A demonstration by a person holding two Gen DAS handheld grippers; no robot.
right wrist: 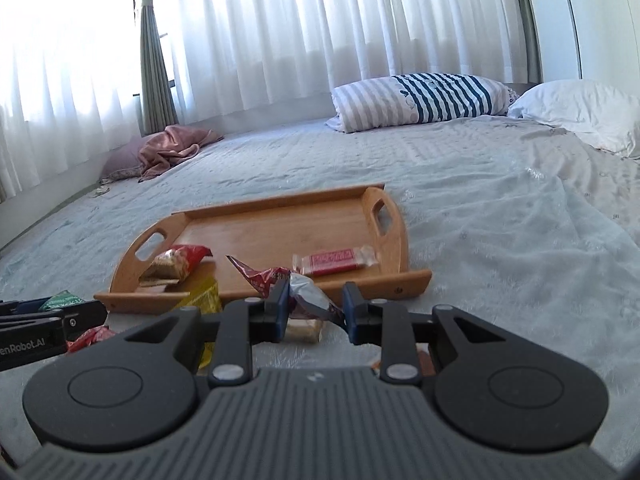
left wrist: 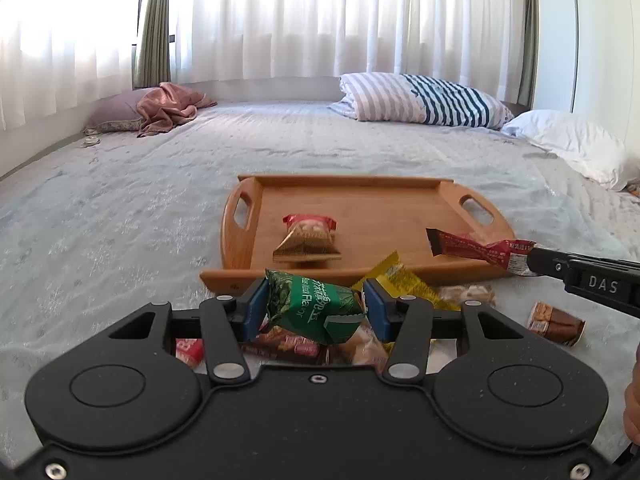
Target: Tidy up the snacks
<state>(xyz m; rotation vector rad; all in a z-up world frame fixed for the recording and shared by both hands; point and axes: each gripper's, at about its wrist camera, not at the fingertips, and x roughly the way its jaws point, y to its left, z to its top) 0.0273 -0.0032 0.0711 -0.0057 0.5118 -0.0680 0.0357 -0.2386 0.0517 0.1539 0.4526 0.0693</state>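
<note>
We see a wooden tray with two cut-out handles lying on a pale bed cover, and we tell every place from this tray. Our left gripper is just in front of the tray's near edge, and its blue pads squeeze a green snack pack with white letters; the pack is puffy and crinkled and sits up off the bed. Our right gripper is also just in front of the near edge, toward the tray's right side, and it is clamped on a long red snack stick with a shiny silver end; the stick's dark tip pokes out over the tray. Inside the tray, near the left handle, lies a red and gold snack pack with a see-through window. Near the right handle lies a flat red bar in a clear wrapper. In front of the tray, on the bed cover, more snacks lie in a loose heap: a yellow pack, a brown pack off to the right, and a red one under our left gripper. Far behind the tray rest a striped pillow and a white pillow.
</note>
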